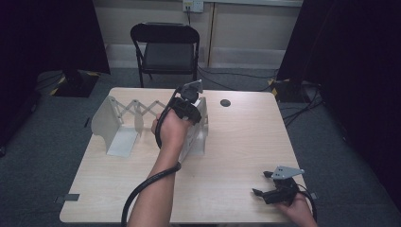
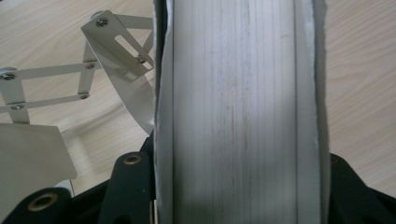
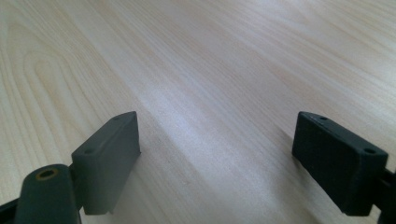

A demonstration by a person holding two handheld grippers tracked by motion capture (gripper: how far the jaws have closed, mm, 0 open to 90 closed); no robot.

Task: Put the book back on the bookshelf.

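Observation:
A pale metal expanding rack stands on the wooden table, its scissor lattice stretched between a left end plate and a right end plate. My left gripper comes down over the top of the right end plate and is shut on it. In the left gripper view the plate's edge spans the whole gap between the jaws, with the lattice off to the left. My right gripper rests near the table's front right corner. It stands open over bare wood with nothing between its jaws.
A black folding chair stands behind the table's far edge. A small dark round spot marks the tabletop at the back right. A dark strip sits by the front left corner. Cables run across the floor to the right.

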